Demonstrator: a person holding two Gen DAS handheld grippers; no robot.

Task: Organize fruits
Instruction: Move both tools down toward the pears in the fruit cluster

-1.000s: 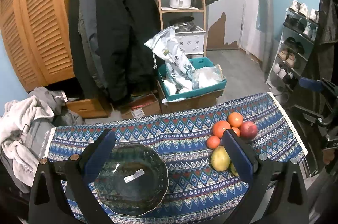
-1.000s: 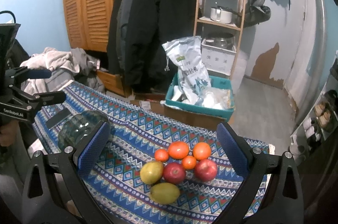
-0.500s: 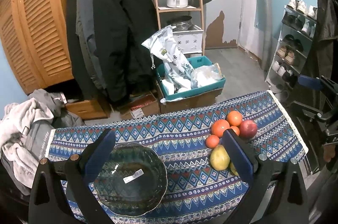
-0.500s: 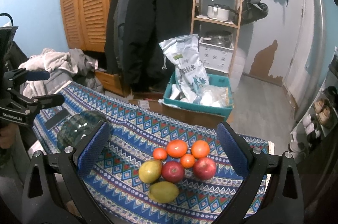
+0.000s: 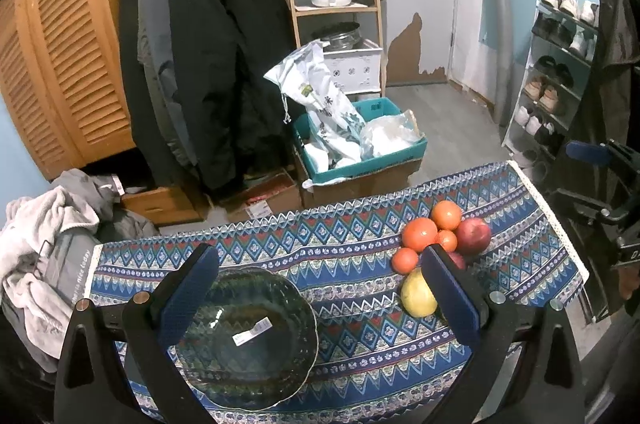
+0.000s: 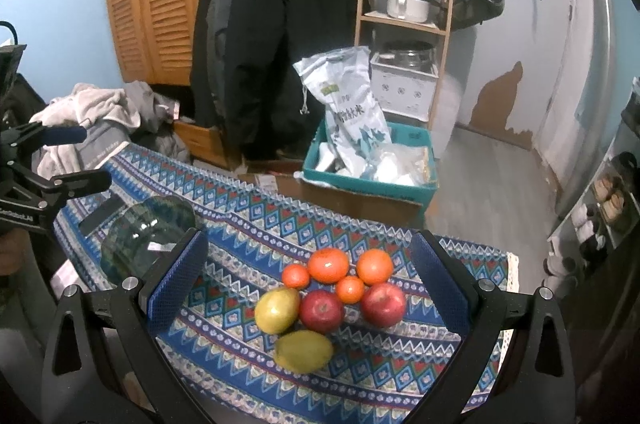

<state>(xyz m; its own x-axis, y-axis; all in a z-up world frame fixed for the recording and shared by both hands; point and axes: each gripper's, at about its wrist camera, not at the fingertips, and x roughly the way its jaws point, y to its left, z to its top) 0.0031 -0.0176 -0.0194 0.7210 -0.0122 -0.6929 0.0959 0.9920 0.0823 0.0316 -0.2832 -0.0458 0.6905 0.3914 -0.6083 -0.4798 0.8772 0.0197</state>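
Blue zigzag-patterned tablecloth (image 6: pixel 256 224), dark green glass bowl (image 5: pixel 248 336), red apples (image 6: pixel 322 310), orange tangerines (image 6: pixel 328 264), yellow-green mangoes (image 6: pixel 304 350)

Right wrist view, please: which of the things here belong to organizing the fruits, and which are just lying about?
For the job:
- fruit pile
- glass bowl
- patterned tablecloth

Lying about:
- black coats
- teal crate
- white pot
- heap of clothes
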